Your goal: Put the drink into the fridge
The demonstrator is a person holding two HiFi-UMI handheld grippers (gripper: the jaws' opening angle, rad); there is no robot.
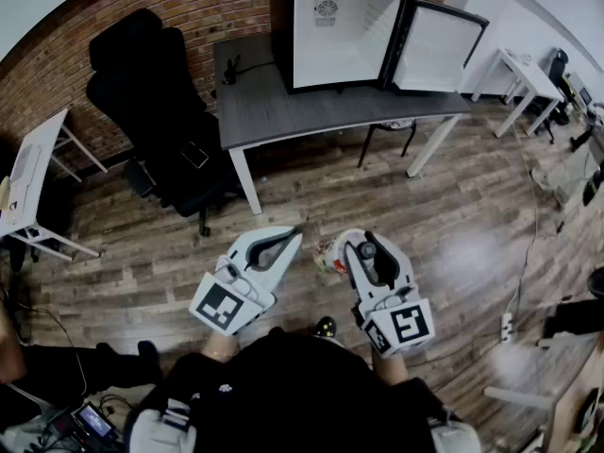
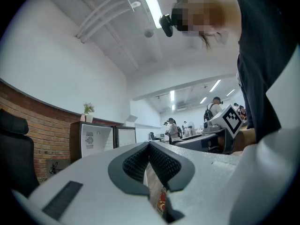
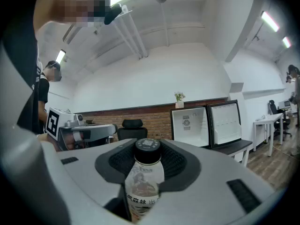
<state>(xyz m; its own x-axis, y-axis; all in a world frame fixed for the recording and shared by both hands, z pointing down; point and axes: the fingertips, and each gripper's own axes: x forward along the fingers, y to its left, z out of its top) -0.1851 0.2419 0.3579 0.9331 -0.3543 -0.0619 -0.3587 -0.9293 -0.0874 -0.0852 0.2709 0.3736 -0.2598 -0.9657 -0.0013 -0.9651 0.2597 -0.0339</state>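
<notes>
Drink bottle (image 3: 143, 186) sits pinched in the right tool (image 3: 149, 161), well apart from the open fridge (image 1: 340, 36) on the desk's (image 1: 283, 111) back edge. The left tool (image 2: 150, 146) is pressed together, empty. A weak pinch could drop the bottle while it is carried.

Drink half hidden, small print lost.
The drink (image 3: 143, 182) is covered at both sides by the right gripper's (image 3: 148, 149) pads and cut off by the lower edge. The strip (image 2: 156, 191) seen through the left gripper's (image 2: 150, 146) slit cannot be identified. The sticker (image 3: 186, 122) inside the fridge (image 3: 198, 136) is too small to be read.
</notes>
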